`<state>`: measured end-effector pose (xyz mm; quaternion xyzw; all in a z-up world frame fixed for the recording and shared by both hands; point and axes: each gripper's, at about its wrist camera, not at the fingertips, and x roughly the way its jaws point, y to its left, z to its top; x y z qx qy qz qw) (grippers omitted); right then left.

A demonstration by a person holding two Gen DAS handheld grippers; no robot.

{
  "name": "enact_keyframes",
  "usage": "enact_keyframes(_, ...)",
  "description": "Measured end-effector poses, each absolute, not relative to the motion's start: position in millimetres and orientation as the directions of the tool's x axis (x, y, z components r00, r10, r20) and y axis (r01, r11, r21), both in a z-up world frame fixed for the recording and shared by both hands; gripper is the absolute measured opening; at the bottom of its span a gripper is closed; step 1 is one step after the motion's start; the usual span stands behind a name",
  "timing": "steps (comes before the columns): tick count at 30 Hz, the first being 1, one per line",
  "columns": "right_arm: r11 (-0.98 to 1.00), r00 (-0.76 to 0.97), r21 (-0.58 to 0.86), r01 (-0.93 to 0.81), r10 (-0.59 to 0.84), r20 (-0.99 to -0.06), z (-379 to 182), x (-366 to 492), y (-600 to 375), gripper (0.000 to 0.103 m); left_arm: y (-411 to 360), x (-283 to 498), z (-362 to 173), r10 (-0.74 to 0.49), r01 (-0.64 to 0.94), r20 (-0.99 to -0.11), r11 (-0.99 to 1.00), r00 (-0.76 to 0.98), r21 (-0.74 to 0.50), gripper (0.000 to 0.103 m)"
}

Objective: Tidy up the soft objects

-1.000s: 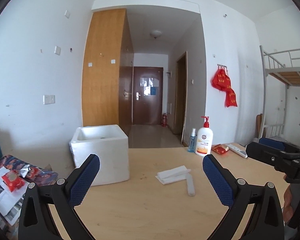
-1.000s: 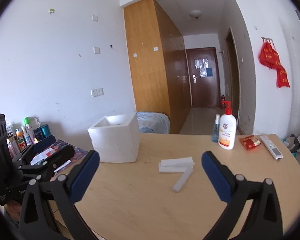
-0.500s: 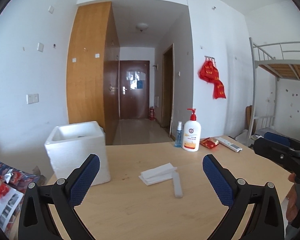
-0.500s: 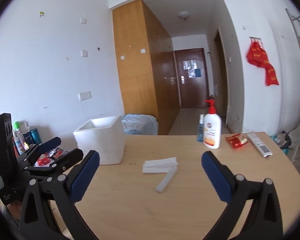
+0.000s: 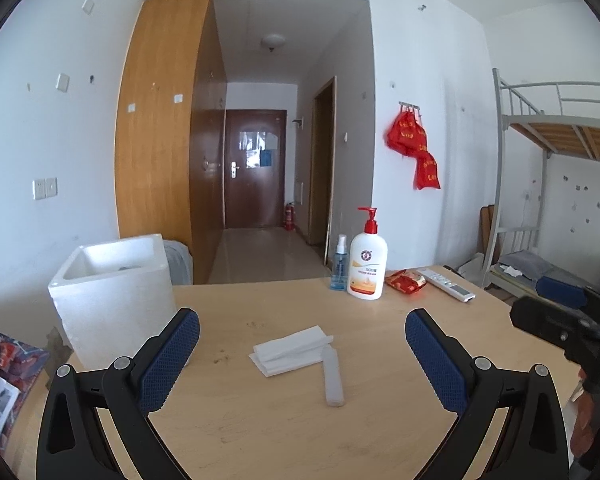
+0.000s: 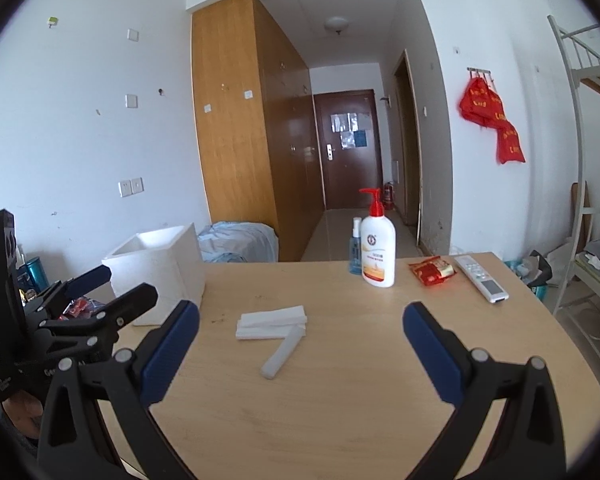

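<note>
A stack of flat white foam sheets (image 5: 290, 350) lies mid-table, with a narrow white foam strip (image 5: 333, 376) beside it. Both show in the right wrist view too: sheets (image 6: 271, 321), strip (image 6: 282, 352). A white foam box (image 5: 114, 300), open on top, stands at the table's left; it also shows in the right wrist view (image 6: 158, 274). My left gripper (image 5: 302, 360) is open and empty, above the table in front of the foam. My right gripper (image 6: 301, 354) is open and empty, also short of the foam. Each gripper shows in the other's view: right (image 5: 564, 312), left (image 6: 100, 296).
A lotion pump bottle (image 5: 367, 266), small blue spray bottle (image 5: 340, 264), red snack packet (image 5: 406, 282) and white remote (image 5: 446, 284) sit at the wooden table's (image 5: 284, 432) far right. Clutter lies off its left edge (image 5: 4, 364). A bunk bed (image 5: 556, 128) stands right.
Both views have swung so that the foam box, foam pieces and bottles slid sideways in frame. Both grippers stayed open and empty; nothing on the table moved.
</note>
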<state>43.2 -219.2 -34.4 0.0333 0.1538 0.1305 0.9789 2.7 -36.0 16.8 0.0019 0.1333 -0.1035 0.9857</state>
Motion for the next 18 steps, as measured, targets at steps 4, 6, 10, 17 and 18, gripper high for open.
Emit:
enact_keyframes(4, 0.964, 0.911, 0.094, -0.247, 0.264, -0.316, -37, 50, -214, 0.103, -32, 12, 16, -0.192, 0.187, -0.281, 0.981, 0.940, -0.047, 0.103)
enact_keyframes(6, 0.963, 0.906, 0.091, -0.253, 0.269, -0.326, -39, 53, -212, 0.103, -28, 16, 14, -0.187, 0.176, -0.292, 0.982, 0.938, -0.064, 0.103)
enact_keyframes(10, 0.960, 0.899, 0.091, -0.264, 0.279, -0.337, -42, 59, -210, 0.103, -19, 22, 12, -0.180, 0.160, -0.307, 0.983, 0.934, -0.090, 0.103)
enact_keyframes(17, 0.952, 0.881, 0.104, -0.286, 0.304, -0.363, -48, 69, -206, 0.103, -19, 30, 8, -0.175, 0.158, -0.324, 0.984, 0.930, -0.080, 0.103)
enact_keyframes(18, 0.950, 0.876, 0.109, -0.293, 0.313, -0.367, -49, 71, -206, 0.103, -19, 33, 6, -0.172, 0.155, -0.330, 0.985, 0.928, -0.078, 0.103)
